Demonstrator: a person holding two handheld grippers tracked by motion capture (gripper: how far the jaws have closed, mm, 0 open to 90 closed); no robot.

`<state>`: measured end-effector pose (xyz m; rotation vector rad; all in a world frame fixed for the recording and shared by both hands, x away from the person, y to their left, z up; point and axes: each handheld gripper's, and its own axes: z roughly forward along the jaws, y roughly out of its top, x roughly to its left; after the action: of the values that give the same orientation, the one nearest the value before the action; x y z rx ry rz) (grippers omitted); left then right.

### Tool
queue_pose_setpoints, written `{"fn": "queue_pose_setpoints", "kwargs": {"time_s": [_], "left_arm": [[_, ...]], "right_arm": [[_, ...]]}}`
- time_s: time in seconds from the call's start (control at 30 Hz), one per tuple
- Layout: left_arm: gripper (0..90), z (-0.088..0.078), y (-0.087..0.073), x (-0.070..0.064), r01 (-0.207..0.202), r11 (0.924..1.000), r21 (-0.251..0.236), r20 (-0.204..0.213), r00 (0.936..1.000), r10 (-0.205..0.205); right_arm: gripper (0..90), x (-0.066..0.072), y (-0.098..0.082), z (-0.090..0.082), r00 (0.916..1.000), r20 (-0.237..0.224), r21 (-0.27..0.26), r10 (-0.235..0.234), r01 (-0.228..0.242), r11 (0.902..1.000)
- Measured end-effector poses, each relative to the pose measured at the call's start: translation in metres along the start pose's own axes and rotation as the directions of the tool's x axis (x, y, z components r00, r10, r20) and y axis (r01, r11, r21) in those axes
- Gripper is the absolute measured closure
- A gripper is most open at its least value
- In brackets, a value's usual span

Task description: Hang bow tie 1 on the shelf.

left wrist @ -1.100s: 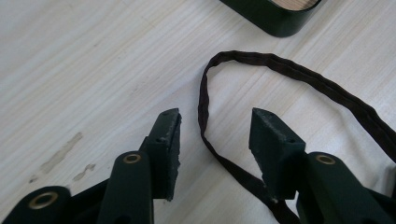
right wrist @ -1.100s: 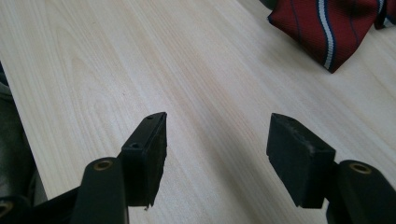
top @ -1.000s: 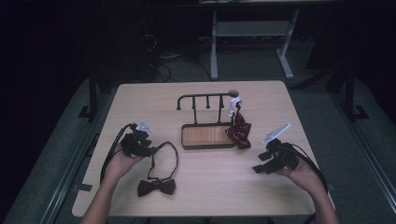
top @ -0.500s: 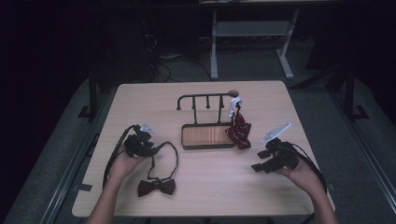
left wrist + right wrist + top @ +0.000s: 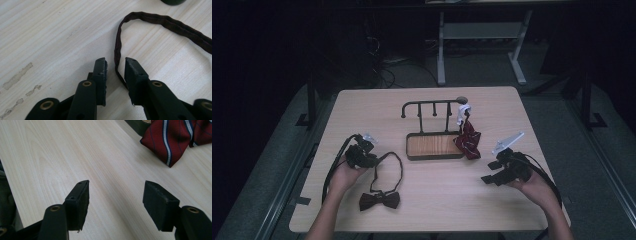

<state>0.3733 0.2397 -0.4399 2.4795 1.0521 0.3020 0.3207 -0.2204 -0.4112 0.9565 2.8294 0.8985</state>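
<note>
On the desk (image 5: 512, 100), left gripper (image 5: 115, 65) straddles the bow tie's strap (image 5: 117, 50) with jaws parted narrowly, apparently poised to pinch it, while right gripper (image 5: 116, 195) waits wide open near the striped tie (image 5: 172, 137).

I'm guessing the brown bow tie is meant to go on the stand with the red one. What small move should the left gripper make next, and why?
Probably close the left gripper on the bow tie strap. In the left gripper view the strap already runs between its open fingers, lying flat on the table, so a squeeze should catch it before any lift toward the stand.
</note>
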Motion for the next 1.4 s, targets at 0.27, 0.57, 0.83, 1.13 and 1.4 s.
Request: {"fn": "queue_pose_setpoints", "kwargs": {"time_s": [0.27,0.57,0.83,1.13,1.4], "left_arm": [[76.9,0.001,0.0,-0.004,-0.013,0.9999,0.007,0.019,0.9997,0.013],[79.7,0.004,0.0,-0.004,-0.015,0.9998,0.015,0.002,0.9999,0.015],[89.4,0.003,-0.003,-0.005,-0.024,0.9997,0.01,0.013,0.9996,0.024],[89.6,-0.003,-0.001,-0.008,-0.034,0.9994,-0.011,0.024,0.9991,0.034],[89.6,-0.017,0.001,-0.013,-0.058,0.9975,-0.04,0.049,0.997,0.06]], "right_arm": [[37.3,0.0,0.0,0.001,1.0,0.001,0.001,-0.003,0.003,1.0],[37.3,-0.001,-0.001,0.0,1.0,0.004,-0.002,-0.002,0.002,1.0],[37.3,0.0,0.0,0.002,1.0,0.003,0.001,-0.009,0.009,1.0],[36.9,-0.001,0.0,0.003,1.0,-0.003,0.007,-0.002,0.002,1.0],[36.2,-0.003,-0.003,0.007,0.9998,-0.019,0.026,0.008,-0.007,0.9996]]}}
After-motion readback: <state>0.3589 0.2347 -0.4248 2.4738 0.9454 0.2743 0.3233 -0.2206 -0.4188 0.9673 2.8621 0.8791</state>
